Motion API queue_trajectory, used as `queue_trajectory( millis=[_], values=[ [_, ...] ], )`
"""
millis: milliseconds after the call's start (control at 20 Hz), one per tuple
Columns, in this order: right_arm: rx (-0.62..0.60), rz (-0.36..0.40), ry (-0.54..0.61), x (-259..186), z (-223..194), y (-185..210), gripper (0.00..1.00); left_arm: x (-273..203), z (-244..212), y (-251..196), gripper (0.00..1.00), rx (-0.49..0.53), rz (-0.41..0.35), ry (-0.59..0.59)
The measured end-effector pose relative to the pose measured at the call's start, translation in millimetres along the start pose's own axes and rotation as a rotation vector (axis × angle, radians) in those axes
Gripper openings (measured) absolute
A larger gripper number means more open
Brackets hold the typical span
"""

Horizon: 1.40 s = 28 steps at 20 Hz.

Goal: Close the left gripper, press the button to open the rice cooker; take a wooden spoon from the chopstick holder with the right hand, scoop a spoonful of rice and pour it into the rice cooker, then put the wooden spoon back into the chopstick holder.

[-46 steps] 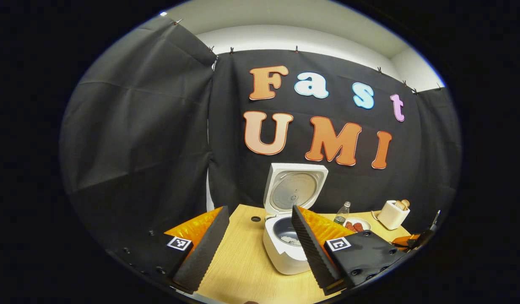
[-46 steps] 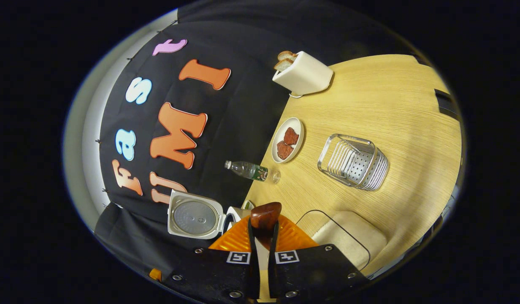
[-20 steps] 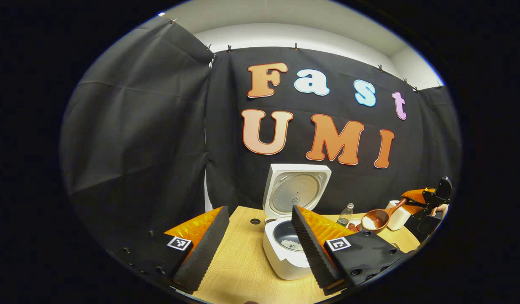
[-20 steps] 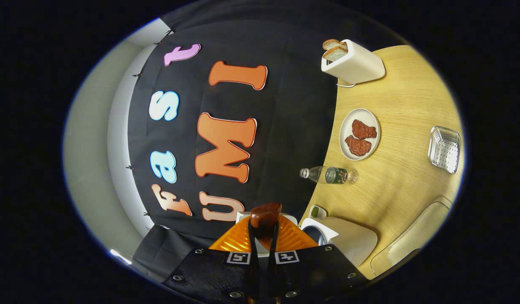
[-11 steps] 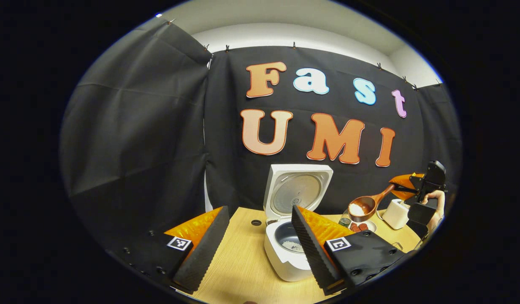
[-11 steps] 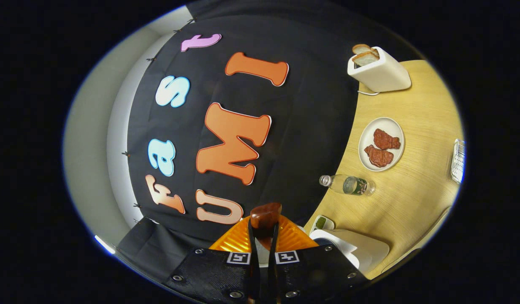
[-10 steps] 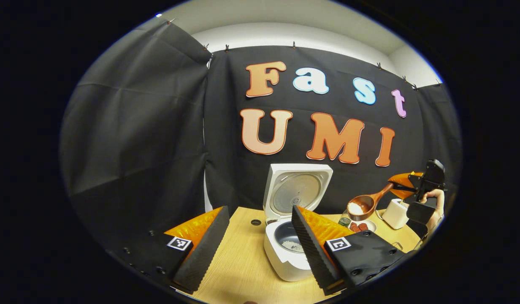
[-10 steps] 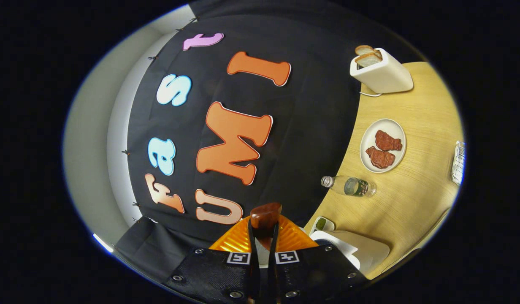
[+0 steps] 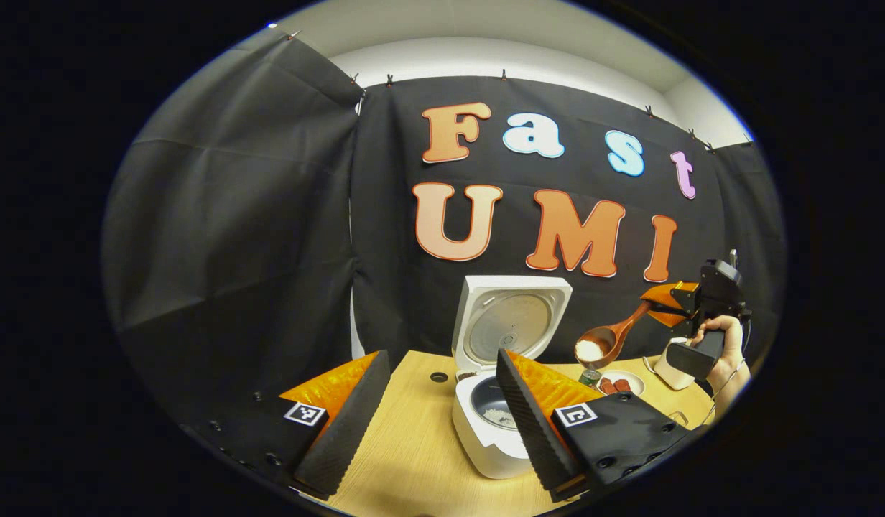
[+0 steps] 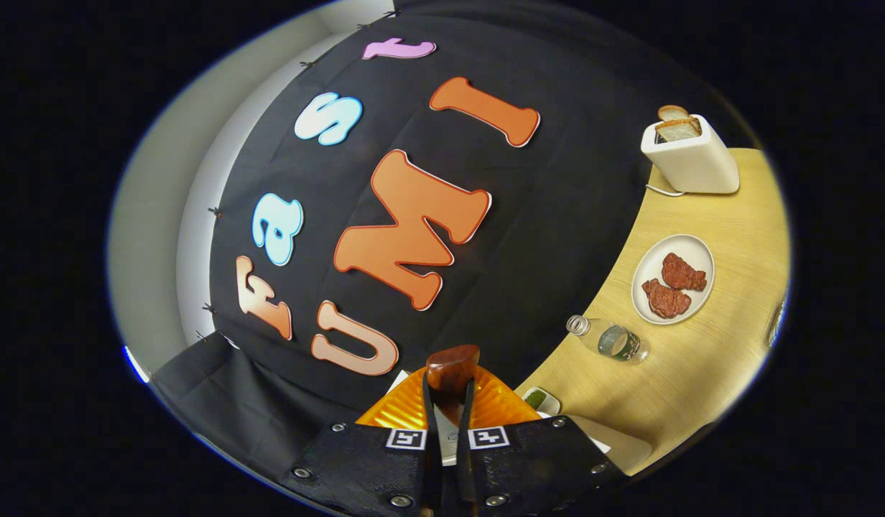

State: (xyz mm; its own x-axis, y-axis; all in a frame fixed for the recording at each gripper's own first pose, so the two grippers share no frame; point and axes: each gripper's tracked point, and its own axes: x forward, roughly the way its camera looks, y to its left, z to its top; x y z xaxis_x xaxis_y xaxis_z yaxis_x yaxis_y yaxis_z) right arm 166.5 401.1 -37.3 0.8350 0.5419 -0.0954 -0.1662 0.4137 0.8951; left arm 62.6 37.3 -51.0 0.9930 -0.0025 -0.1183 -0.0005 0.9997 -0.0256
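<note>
A: Where is the load being carried at this point?

B: The wooden spoon (image 9: 610,339) is being held by its handle in the right tool (image 9: 661,306), whose two fingers are pressed together on it; in the right gripper view the handle's end is seen clamped between them. A heap of rice (image 9: 589,350) is lying in the bowl, which is being kept up in the air, to the right of the rice cooker (image 9: 494,424) and above the bottle (image 9: 590,375) and the plate (image 9: 618,383).

A: And the cooker itself?

B: It is standing on the counter (image 9: 414,459) with its lid (image 9: 509,318) raised, and some rice is already lying in the inner pot (image 9: 493,408). The left tool (image 9: 437,413) is being held low in front of it, its fingers set well apart and gripping nothing.

A: How is this step best being done?

B: The bowl is probably best kept level while it is being carried across, so that no grain is spilled on the counter. The tipping is better being saved until the bowl is judged to be right over the pot's mouth, clear of the raised lid. A slow roll of the handle is likely being called for, since the grip is far from the load.
</note>
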Motion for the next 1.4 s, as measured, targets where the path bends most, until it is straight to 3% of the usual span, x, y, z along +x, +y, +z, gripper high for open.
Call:
queue_trajectory(
  millis=[650,1400],
  values=[
    [-0.245,0.045,0.025,16.8,-24.5,23.3,0.07,0.6,-6.4,5.5,1.0,0.007,0.001,0.015],
    [-0.389,0.082,0.026,20.5,-37.3,45.1,0.07,-2.0,-6.5,7.2,1.0,-0.012,-0.017,0.016]
  ],
)
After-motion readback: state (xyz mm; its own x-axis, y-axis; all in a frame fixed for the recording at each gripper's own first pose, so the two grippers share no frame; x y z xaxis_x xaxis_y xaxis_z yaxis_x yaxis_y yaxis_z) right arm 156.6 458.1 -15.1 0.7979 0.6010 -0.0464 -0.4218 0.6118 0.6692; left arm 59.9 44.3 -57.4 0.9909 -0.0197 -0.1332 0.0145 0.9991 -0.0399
